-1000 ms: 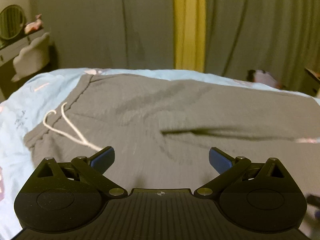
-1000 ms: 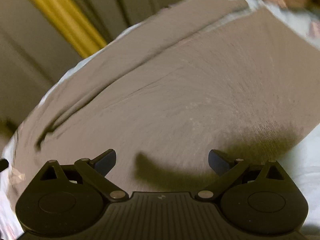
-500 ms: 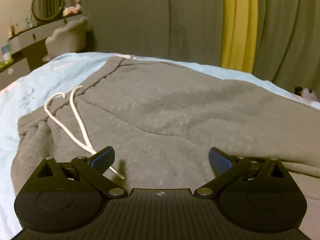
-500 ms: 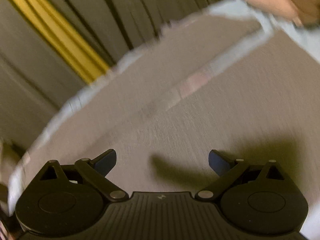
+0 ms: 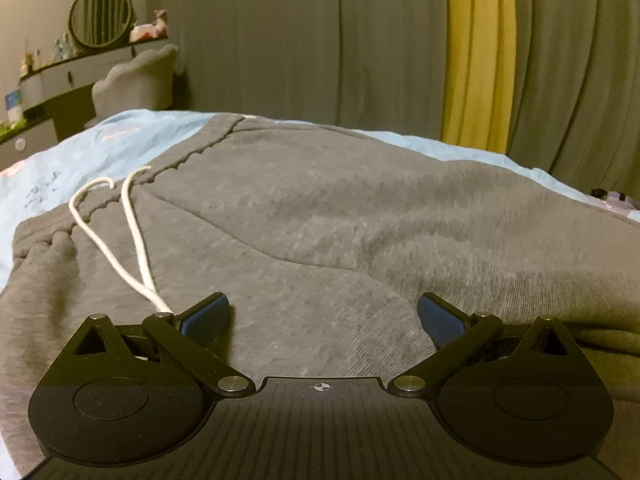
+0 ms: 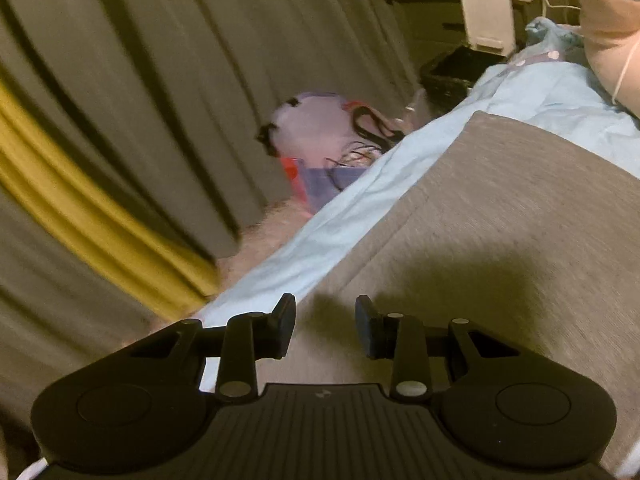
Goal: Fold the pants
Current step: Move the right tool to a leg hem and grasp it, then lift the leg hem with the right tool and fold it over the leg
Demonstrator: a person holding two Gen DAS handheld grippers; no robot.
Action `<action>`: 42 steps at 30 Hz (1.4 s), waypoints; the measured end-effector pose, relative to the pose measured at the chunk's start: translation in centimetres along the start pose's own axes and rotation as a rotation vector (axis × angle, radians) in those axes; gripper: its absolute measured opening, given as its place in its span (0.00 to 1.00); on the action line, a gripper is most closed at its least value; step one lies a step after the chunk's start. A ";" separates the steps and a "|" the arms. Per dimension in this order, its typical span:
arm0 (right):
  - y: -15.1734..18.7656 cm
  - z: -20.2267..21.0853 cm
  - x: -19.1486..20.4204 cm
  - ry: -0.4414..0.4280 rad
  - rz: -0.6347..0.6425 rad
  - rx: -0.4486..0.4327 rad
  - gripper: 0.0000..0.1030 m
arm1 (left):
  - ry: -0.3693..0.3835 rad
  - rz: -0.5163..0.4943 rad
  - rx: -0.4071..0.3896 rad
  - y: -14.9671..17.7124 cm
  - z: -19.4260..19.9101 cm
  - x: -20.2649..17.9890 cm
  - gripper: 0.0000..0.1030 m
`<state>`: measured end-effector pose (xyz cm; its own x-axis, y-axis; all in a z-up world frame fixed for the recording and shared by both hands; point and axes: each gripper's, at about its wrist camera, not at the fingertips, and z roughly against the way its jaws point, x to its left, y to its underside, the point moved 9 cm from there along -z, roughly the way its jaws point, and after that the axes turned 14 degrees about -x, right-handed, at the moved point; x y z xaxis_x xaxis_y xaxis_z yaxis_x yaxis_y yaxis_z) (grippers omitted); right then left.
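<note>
Nearest in the left wrist view, the left gripper [image 5: 322, 314] hovers low over the grey pants [image 5: 360, 220] with jaws wide apart and nothing between them; the white drawstring [image 5: 132, 240] trails to its left finger. In the right wrist view, the right gripper [image 6: 325, 326] is closing its jaws at the pants' [image 6: 500, 240] far edge, though no cloth yet shows between the pads. The pants lie spread flat on the light-blue bed sheet [image 5: 80, 152].

This looks like the opening grasp for a first fold: both grippers likely need a pinch of fabric edge before lifting over.

Faint dark marks on the sheet are unreadable; beyond hang the curtains [image 5: 320, 40].
</note>
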<state>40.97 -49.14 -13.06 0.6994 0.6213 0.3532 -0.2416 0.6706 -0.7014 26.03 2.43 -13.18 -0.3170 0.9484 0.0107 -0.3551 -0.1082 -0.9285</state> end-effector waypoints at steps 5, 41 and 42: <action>0.0 -2.5 0.4 0.072 -0.003 0.013 0.32 | 0.019 0.033 0.007 0.3 -0.1 0.3 1.00; 11.3 25.1 -24.9 0.011 -0.382 -0.158 0.27 | 0.075 0.181 0.091 -1.0 1.2 2.4 1.00; 11.2 24.9 -25.2 -0.006 -0.409 -0.169 0.24 | 0.074 0.176 0.095 -0.9 1.2 2.4 1.00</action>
<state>3.87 -47.17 -14.36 0.7107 0.3209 0.6261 0.1682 0.7866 -0.5941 24.50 4.40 -11.90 -0.3175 0.9312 -0.1788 -0.3826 -0.2984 -0.8744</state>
